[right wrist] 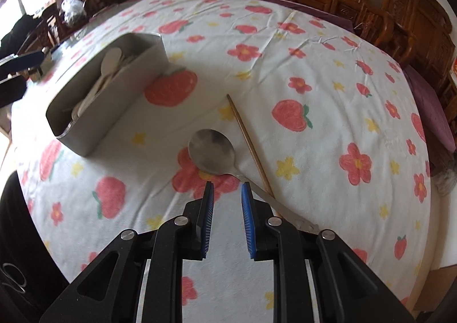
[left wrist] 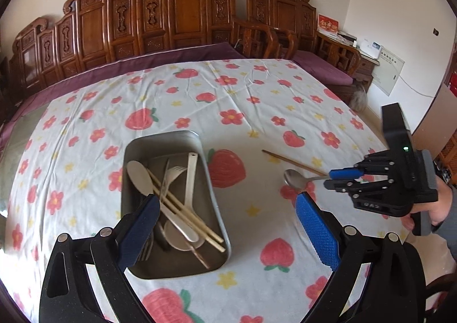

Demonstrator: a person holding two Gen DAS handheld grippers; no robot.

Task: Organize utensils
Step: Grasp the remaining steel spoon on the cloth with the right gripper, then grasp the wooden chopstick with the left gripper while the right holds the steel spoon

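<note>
Nearest, the left gripper (left wrist: 225, 226) stands wide open over the metal tray (left wrist: 211, 194) of utensils. Beyond, the right gripper (right wrist: 227, 190), jaws parted and empty, sits at the metal spoon (right wrist: 212, 153) on the floral tablecloth (right wrist: 328, 80); the spoon's handle crosses a wooden chopstick (right wrist: 248, 140).

Bare cloth (right wrist: 200, 71) lies open between the metal tray (right wrist: 94, 111) and the spoon (right wrist: 212, 151); a chopstick (right wrist: 248, 140) flanks the spoon.

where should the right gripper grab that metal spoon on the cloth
Grip the metal spoon by its thin handle, just behind the bowl. It lies flat on the cloth with the handle running back under the right gripper, so come from above, fingers straddling the handle, clear of the chopstick beside it.
</note>
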